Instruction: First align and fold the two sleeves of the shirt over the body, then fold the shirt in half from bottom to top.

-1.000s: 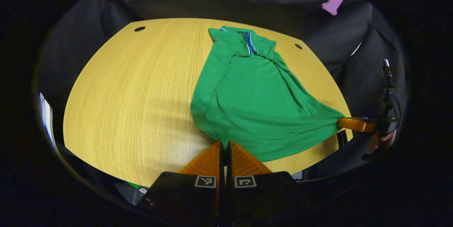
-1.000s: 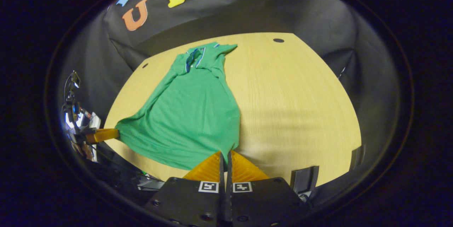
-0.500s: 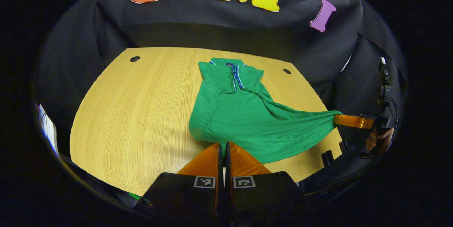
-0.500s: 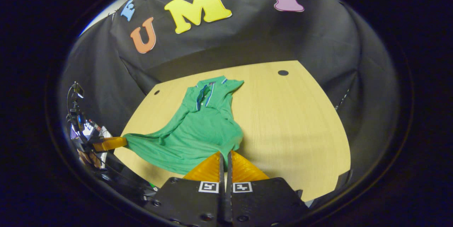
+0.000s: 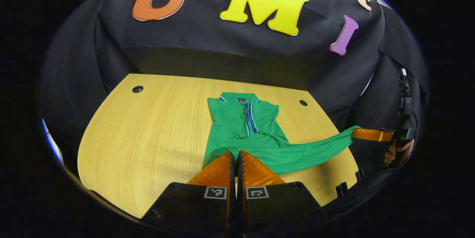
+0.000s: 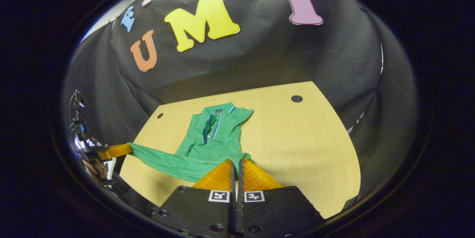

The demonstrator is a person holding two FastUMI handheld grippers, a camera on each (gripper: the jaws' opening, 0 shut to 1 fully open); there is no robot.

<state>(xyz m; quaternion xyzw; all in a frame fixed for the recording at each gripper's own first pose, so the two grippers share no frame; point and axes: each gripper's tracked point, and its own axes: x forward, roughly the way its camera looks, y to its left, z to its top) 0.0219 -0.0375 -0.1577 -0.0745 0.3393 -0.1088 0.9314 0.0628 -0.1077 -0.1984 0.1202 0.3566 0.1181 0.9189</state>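
The green polo shirt's (image 5: 243,128) hem is pinched, apparently, by left gripper (image 5: 234,153) and right gripper (image 6: 235,161), with bare wooden table (image 5: 148,134) alongside.

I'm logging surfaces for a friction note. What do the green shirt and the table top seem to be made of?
Green shirt: soft matte knit, likely cotton or a blend; it drapes and stretches into folds where it is pulled.
Table: light wood-grain top, fine parallel lines, low sheen; probably laminate or veneer, though I cannot tell which.
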